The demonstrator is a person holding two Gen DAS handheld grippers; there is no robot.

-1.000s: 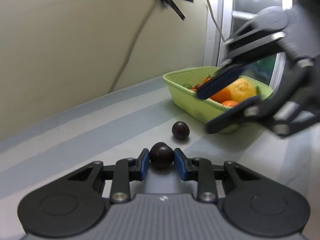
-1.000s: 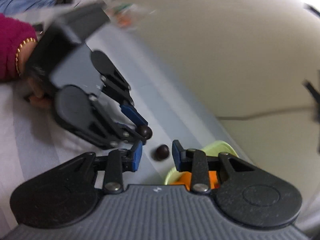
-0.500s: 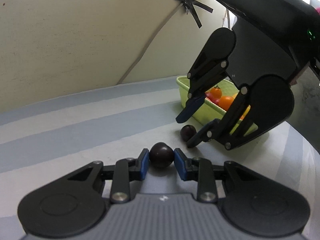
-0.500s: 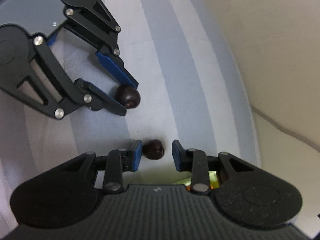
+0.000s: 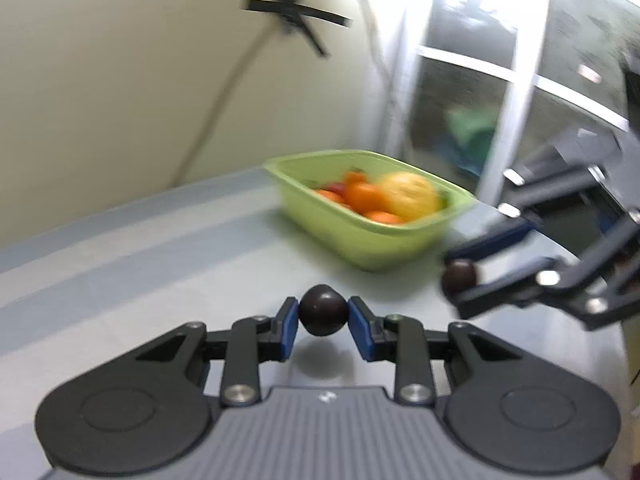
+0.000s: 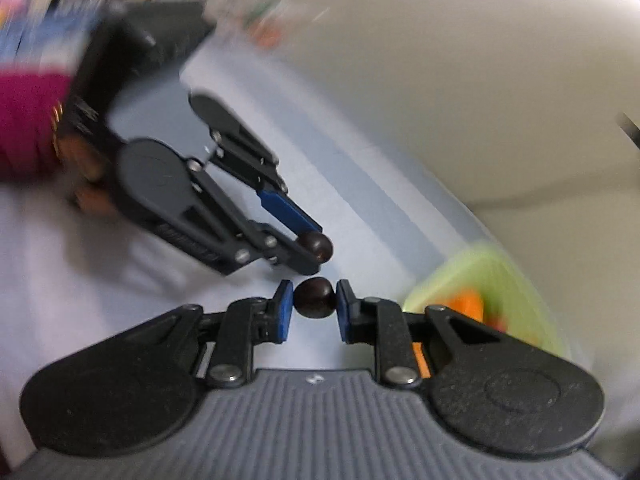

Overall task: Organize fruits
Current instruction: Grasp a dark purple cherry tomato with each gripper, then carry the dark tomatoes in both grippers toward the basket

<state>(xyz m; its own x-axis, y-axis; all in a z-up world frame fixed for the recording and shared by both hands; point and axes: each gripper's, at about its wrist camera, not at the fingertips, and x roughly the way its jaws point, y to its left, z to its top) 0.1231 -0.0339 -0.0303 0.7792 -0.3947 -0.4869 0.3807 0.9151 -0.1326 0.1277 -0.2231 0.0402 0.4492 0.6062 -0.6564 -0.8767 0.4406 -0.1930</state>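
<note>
My left gripper (image 5: 323,316) is shut on a dark round plum (image 5: 323,315) and holds it a little above the striped table. My right gripper (image 6: 311,304) is shut on a second dark plum (image 6: 314,297), also lifted. In the left wrist view the right gripper (image 5: 460,280) shows at the right with its plum (image 5: 458,276), just in front of a green basket (image 5: 360,236) holding oranges and a yellow citrus. In the right wrist view the left gripper (image 6: 316,250) with its plum (image 6: 317,245) hovers just beyond mine. The basket (image 6: 516,280) is at the right there.
The blue-grey striped tablecloth (image 5: 140,240) runs to a cream wall with a taped cable (image 5: 296,16). A window (image 5: 500,100) stands behind the basket. A sleeve in magenta (image 6: 28,128) holds the left gripper.
My right gripper has shut on the plum that lay on the table and lifted it. Both grippers have risen; the left one still holds its plum.
</note>
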